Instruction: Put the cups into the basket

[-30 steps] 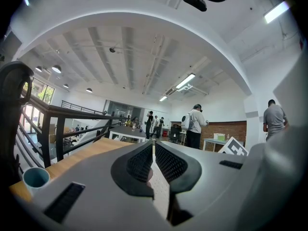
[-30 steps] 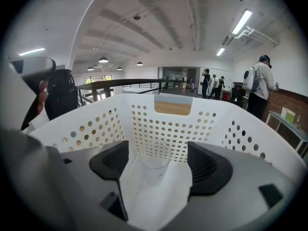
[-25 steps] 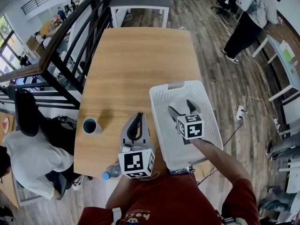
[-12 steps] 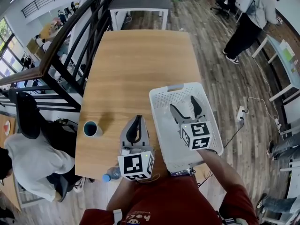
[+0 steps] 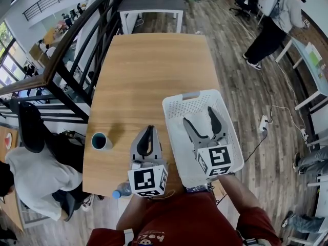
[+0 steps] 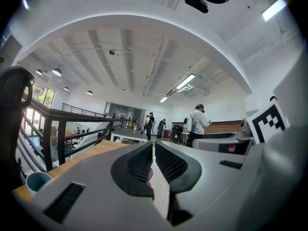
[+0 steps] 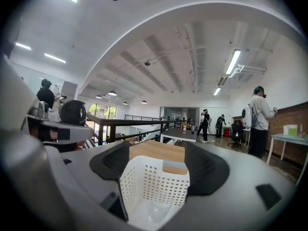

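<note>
**A:** Where is the basket?

**B:** The basket (image 5: 192,95) is white with perforated walls. It stands on the near right part of the table (image 5: 148,65).

**A:** And the cups?

**B:** There are two. A clear cup (image 7: 159,210) stands upright on the floor inside the basket and shows best in the right gripper view. A teal cup (image 5: 100,140) stands upright on the table well to the left of the basket, close to the table's left edge. It is outside the basket.

**A:** What is the right gripper doing?

**B:** The right gripper (image 5: 198,116) hangs over the inside of the basket and points at its far wall. Its jaws are spread wide and grip nothing. In its own view the clear cup sits low between the two pads (image 7: 115,161) and appears clear of both.

**A:** And the left one?

**B:** The left gripper (image 5: 149,129) is over the table just left of the basket, between the basket and the teal cup. Its jaws are pressed together, leaving only a thin slit, and nothing is caught in them. The teal cup shows at the lower left of its view.

**A:** Is there anything else near the basket?

**B:** A bottle (image 5: 122,190) with a blue cap lies at the table's near edge. It is left of the basket, by the left gripper's marker cube.
</note>
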Tool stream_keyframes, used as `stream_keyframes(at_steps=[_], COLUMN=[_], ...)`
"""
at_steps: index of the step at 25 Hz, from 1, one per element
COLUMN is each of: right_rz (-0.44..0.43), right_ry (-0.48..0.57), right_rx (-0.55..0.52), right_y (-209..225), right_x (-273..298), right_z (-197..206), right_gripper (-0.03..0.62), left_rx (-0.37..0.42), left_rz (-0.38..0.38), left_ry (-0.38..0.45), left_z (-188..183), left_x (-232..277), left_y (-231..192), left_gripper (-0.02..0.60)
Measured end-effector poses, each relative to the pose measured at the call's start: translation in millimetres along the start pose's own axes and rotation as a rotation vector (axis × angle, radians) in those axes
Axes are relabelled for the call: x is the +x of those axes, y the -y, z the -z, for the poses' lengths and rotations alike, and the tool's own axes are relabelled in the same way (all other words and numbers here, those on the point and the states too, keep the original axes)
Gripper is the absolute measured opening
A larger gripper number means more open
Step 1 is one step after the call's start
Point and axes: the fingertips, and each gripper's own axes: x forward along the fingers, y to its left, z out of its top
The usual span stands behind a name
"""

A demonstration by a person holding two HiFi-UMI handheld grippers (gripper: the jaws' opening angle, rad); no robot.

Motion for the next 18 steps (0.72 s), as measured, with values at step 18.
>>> stream_keyframes(at_steps=[18], right_rz=[-0.063], right_ry=[0.063], right_rx=[0.114], right_y=[-17], right_x=[-21], right_z=[-27], right_gripper=[0.347], left_rx=[0.021], left_rz=[0.018], left_ry=[0.0], left_z=[-4], left_x=[-1], left_y=[6], left_gripper=[0.021])
